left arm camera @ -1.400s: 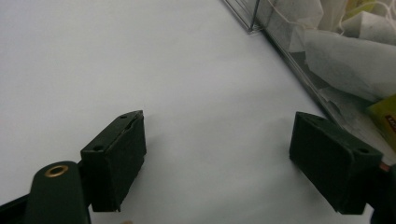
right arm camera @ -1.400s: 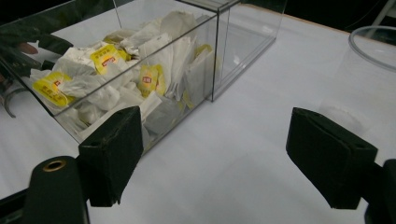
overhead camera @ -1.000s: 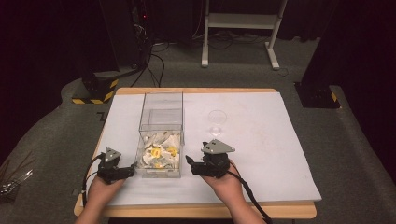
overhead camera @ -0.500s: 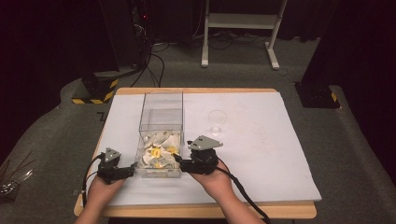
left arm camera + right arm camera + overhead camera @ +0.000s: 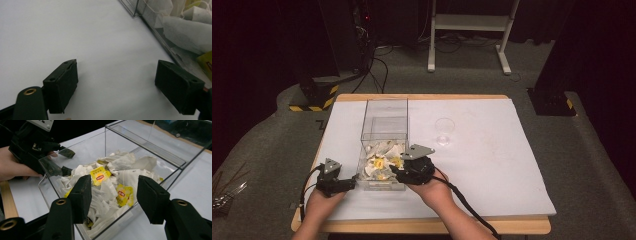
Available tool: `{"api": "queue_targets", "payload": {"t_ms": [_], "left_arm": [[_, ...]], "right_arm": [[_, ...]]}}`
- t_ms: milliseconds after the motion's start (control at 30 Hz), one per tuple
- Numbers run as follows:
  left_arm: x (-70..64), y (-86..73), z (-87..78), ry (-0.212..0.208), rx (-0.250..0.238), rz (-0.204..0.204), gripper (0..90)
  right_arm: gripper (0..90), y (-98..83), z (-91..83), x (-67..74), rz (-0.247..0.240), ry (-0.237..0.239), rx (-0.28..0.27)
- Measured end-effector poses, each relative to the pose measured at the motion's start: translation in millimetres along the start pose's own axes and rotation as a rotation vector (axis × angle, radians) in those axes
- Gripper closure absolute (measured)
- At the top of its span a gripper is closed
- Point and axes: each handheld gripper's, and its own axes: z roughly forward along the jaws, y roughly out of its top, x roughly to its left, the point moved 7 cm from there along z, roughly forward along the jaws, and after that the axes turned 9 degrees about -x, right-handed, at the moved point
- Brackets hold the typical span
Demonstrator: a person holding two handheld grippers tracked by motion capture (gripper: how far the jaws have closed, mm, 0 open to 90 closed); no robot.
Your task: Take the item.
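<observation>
Tongs, left and right, gape beside clear box of crumpled teabags.

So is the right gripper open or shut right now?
Open: the right gripper has its jaws spread wide above the tea bags.

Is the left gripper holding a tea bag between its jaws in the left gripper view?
No: the left gripper has its jaws spread wide over bare white table cover, with the tea bags behind the clear box wall.
</observation>
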Motion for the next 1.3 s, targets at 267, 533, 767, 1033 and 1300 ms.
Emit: {"api": "queue_targets", "payload": {"t_ms": [267,533,767,1033,1300], "left_arm": [[0.0,0.0,0.0,-0.001,0.001,0.000,18.6],[0.1,0.1,0.1,-0.002,0.000,0.000,18.6],[0.1,0.1,0.1,-0.002,0.000,0.000,18.6],[0.1,0.1,0.1,-0.002,0.000,0.001,18.6],[0.1,0.1,0.1,-0.002,0.000,0.000,18.6]], "right_arm": [[53.0,-3.4,9.1,7.9,-0.022,0.022,0.057],[57.0,-8.8,18.0,12.8,-0.048,0.042,0.111],[60.8,-13.6,23.2,13.2,-0.063,0.048,0.153],[67.2,-17.0,25.2,13.0,-0.088,0.058,0.196],[72.0,-18.2,29.1,13.7,-0.111,0.090,0.259]]}}
